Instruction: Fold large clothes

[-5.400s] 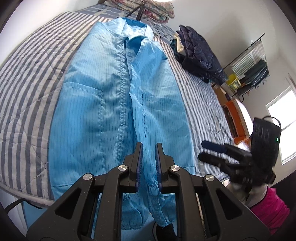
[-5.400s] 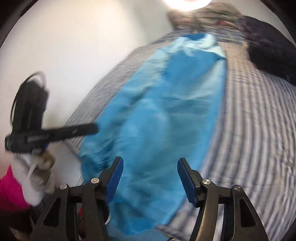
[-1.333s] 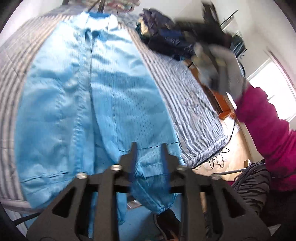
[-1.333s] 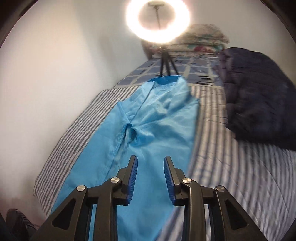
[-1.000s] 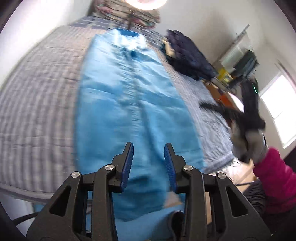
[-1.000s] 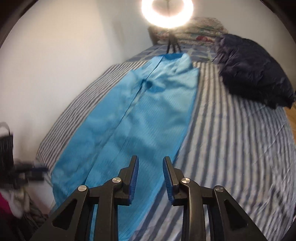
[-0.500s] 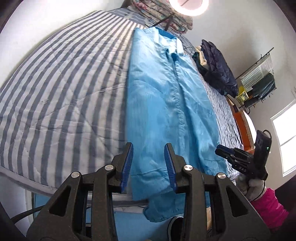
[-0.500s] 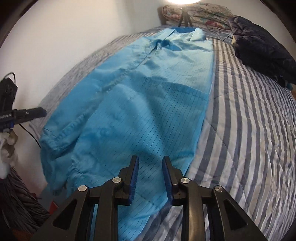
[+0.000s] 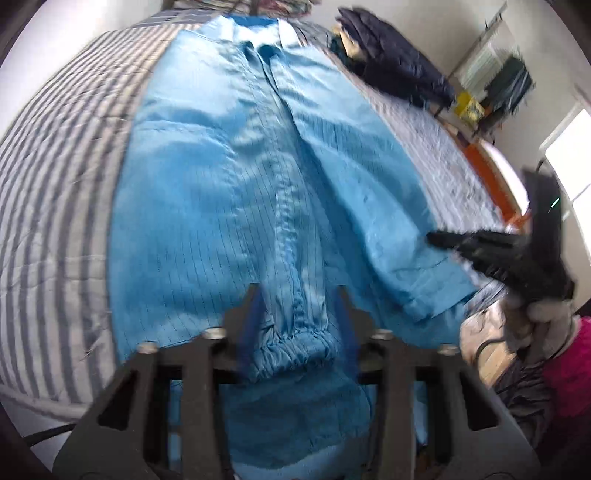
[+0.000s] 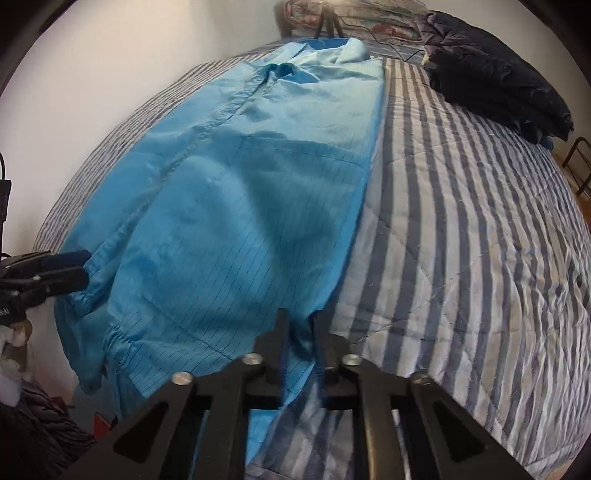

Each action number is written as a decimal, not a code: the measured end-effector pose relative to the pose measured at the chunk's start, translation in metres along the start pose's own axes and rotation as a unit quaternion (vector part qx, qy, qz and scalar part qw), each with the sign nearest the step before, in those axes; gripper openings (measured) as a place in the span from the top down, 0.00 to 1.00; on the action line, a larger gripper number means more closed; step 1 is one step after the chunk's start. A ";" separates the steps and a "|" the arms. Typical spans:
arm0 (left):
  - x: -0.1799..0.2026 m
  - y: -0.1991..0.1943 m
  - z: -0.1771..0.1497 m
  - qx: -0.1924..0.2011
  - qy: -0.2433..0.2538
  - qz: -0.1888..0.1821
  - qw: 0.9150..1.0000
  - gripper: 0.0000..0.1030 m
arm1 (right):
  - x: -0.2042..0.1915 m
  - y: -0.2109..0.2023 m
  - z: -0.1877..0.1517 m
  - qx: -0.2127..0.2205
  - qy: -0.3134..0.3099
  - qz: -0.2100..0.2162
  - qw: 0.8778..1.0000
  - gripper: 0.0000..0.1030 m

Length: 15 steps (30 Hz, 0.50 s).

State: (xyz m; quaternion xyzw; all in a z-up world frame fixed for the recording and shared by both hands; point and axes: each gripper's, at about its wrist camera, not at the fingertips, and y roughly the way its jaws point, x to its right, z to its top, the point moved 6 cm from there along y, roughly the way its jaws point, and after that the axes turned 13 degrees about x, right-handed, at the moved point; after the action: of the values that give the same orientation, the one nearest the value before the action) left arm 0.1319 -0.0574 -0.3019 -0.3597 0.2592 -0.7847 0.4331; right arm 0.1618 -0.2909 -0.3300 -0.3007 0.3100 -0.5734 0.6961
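Note:
A large light-blue pinstriped coverall [image 9: 258,177] lies lengthwise on the striped bed, collar at the far end, elastic leg cuffs hanging over the near edge. My left gripper [image 9: 297,314] is open, its jaws on either side of the left leg's cuff. My right gripper [image 10: 299,334] has narrowed around the right leg's outer hem [image 10: 325,295] at the near edge; whether it pinches the cloth is unclear. Each gripper shows in the other view, the right one [image 9: 491,254] and the left one [image 10: 48,273].
The striped quilt [image 10: 461,240] covers the bed. A dark navy jacket [image 10: 491,70] is heaped at the far right. Folded bedding and a tripod [image 10: 327,18] stand at the head. A rack with clothes [image 9: 495,74] and a window are to the right.
The left gripper has swung right from the bare quilt to the left leg cuff and opened wider. The right gripper has dropped to the right leg's hem and narrowed.

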 end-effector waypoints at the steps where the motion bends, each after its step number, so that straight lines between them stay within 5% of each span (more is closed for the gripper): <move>1: 0.003 0.005 -0.003 -0.009 -0.002 -0.006 1.000 0.94 | 0.004 -0.002 -0.001 0.000 0.007 0.000 1.000 0.99; 6: 0.025 0.010 -0.002 -0.003 0.019 -0.027 0.999 0.94 | 0.009 -0.014 -0.003 0.012 0.024 0.018 0.999 0.98; 8: 0.028 0.008 -0.003 -0.002 0.031 -0.026 0.999 0.94 | 0.008 -0.022 0.000 0.025 0.024 0.006 0.999 0.73; 15: 0.023 0.007 -0.007 -0.006 0.028 -0.027 0.999 0.94 | 0.014 -0.016 0.010 0.029 0.037 0.004 0.999 0.57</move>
State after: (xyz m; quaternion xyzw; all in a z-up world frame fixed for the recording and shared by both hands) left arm 0.1214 -0.0802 -0.3034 -0.3468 0.2661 -0.8045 0.4022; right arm 0.1614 -0.3063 -0.3125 -0.2579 0.3204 -0.5904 0.6944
